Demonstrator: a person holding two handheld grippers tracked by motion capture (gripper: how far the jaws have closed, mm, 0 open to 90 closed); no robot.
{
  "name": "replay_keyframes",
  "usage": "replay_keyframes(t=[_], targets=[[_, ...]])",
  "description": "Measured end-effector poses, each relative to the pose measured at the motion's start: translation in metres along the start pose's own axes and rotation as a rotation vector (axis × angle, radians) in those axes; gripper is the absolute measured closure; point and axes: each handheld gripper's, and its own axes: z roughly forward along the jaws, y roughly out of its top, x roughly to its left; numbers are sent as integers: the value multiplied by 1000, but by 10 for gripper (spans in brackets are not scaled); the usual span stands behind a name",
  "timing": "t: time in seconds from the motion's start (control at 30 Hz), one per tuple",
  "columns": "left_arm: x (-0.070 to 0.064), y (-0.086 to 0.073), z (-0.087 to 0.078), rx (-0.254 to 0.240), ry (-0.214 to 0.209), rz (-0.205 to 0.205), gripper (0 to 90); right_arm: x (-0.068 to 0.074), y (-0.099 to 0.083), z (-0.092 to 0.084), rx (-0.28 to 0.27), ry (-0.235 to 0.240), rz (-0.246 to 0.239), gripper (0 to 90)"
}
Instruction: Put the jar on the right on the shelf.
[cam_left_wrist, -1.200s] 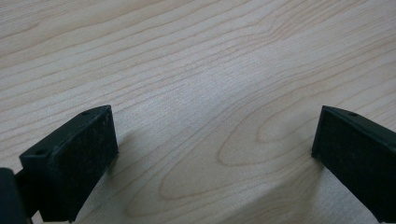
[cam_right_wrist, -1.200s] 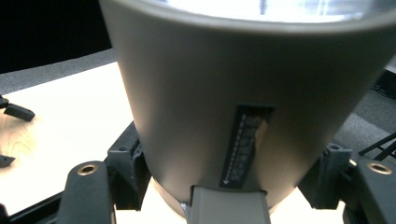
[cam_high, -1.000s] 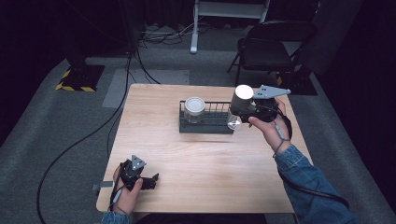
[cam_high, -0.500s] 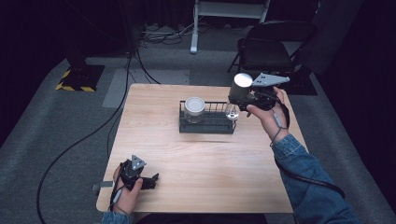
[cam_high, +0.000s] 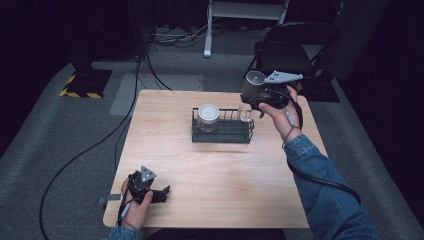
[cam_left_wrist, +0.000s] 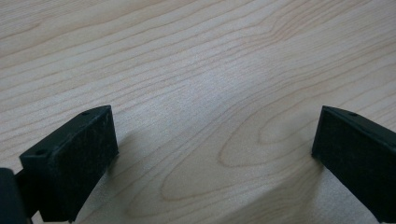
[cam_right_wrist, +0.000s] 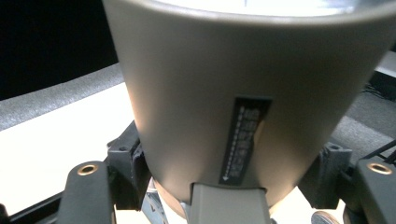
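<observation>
- Twice noted as spread wide, from above and from its own camera: the left gripper (cam_high: 162, 192) (cam_left_wrist: 210, 158), parked at seven o'clock on the table (cam_high: 225, 175) with bare wood between its pads.
- Judged no hazard there, unless dragged across the wood.
- Found next, around twelve o'clock from the table's middle, a black wire rack (cam_high: 222, 136) serving as the one holder on the table.
- Counted two things standing upright in it: a white-lidded jar (cam_high: 208, 115) toward its nine o'clock end and a clear glass (cam_high: 245, 114) at its three o'clock end.
- Could not tell the jar's contents under the lid; looked empty, the glass.
- Saw farthest, at one o'clock and raised off the table, the right gripper (cam_high: 252, 97) (cam_right_wrist: 238, 177) clamped narrow on the lower part of a grey cup (cam_high: 253, 85) (cam_right_wrist: 243, 93).
- Could not make out anything inside the cup.
- Judged the grip the main worry: held low on a tapering, smooth wall, so liable to slip or tip in the pads.
- Judged a second risk just beneath: hovered close above the glass, so a careless descent could knock it over or catch the rack's wires.
- Judged a drop near the table's far edge likely to send the cup to the floor.
</observation>
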Motion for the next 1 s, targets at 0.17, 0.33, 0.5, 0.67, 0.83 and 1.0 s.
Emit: replay_keyframes(t=[0.17,0.33,0.5,0.67,0.83,1.0], targets=[[0,0,0,0,0,0,1,-3,-2,9,-10,-6,-5,309],[0,0,0,0,0,0,1,-5,-4,20,-13,2,-6,309],[0,0,0,0,1,1,1,-7,-9,28,-18,-1,-14,309],[0,0,0,0,1,1,1,-10,-14,34,-11,-3,-5,309],[0,0,0,-1,1,0,1,-11,-20,42,-4,-3,-1,309],[0,0,0,0,0,1,1,-11,-25,49,5,-2,-2,309]])
